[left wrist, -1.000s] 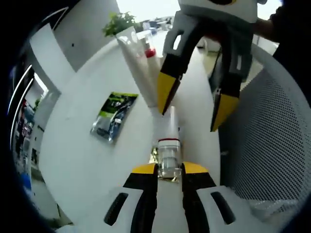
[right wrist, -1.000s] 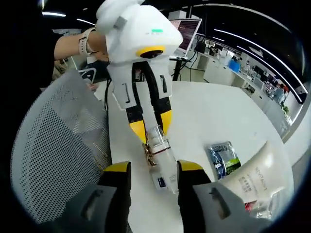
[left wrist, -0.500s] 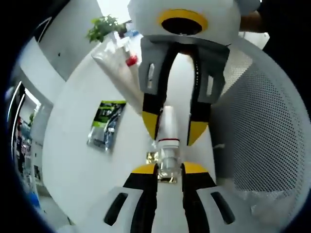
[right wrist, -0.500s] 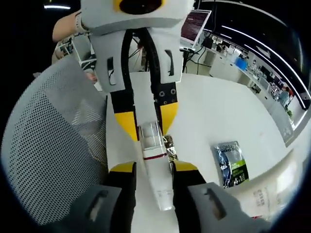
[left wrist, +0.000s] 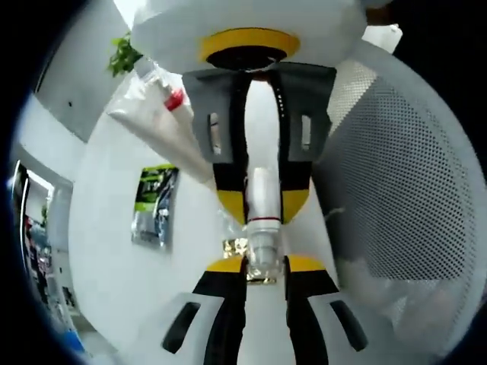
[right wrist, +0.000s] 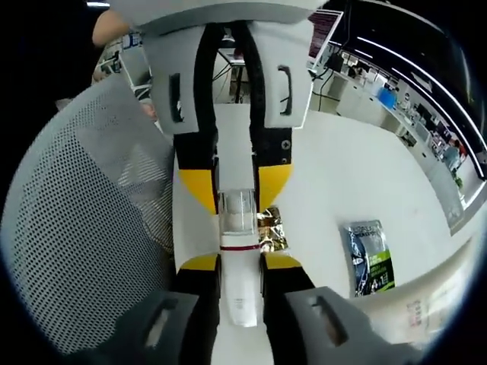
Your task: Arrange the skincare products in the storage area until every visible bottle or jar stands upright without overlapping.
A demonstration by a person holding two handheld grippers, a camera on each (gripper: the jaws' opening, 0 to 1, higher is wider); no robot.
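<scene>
Held between both grippers: a slim white bottle (left wrist: 264, 199) with a clear cap and a thin red band. Left gripper (left wrist: 265, 266) narrowed onto the clear cap end, yellow tips pressed to either side of it. Right gripper (right wrist: 240, 264) closed on the white body just past the red band, bottle (right wrist: 237, 251) lying along its jaws, label end nearest the camera. Opposing gripper head-on in each view, jaws meeting almost tip to tip across the bottle.

Just beside the bottle, by the cap: a small gold foil piece (right wrist: 271, 230) on the white table (right wrist: 327, 175). Along the bottle's other side: a white mesh basket (right wrist: 84, 228), wall curving up close. Farther off across the table: a green-and-black sachet (right wrist: 369, 257), flat. Beyond that, a pale tube (left wrist: 156, 114) with a red cap. Farthest from the bottle: a green plant (left wrist: 122, 52) at the table's far edge.
</scene>
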